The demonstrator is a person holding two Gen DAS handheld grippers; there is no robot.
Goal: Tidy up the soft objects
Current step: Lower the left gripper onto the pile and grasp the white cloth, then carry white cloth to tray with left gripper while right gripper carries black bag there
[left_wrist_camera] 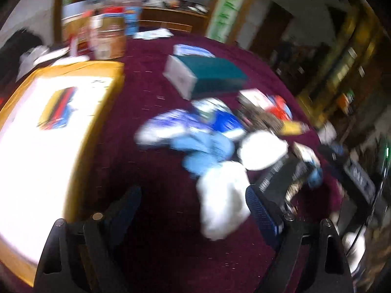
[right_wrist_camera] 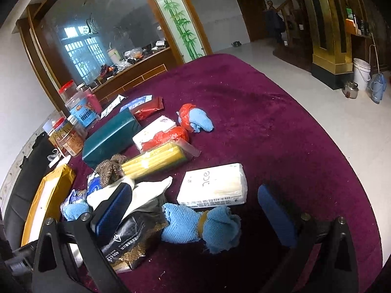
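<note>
Left gripper (left_wrist_camera: 193, 210) spread wide, empty, above white cloth (left_wrist_camera: 223, 202) (blurred). Right gripper (right_wrist_camera: 200, 207) likewise agape, gripping nothing, around blue towel (right_wrist_camera: 202, 227); only here, tissue pack (right_wrist_camera: 215, 185) sharp. Bare maroon tablecloth (right_wrist_camera: 281, 112) rightward to edge.

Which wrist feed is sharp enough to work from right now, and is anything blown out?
Left wrist view: smeared by motion blur, and the white surface in the yellow tray is blown out by glare. Right wrist view: sharp, evenly lit, print legible on the white tissue pack and black pouch; fisheye bends the maroon tablecloth edge.
</note>
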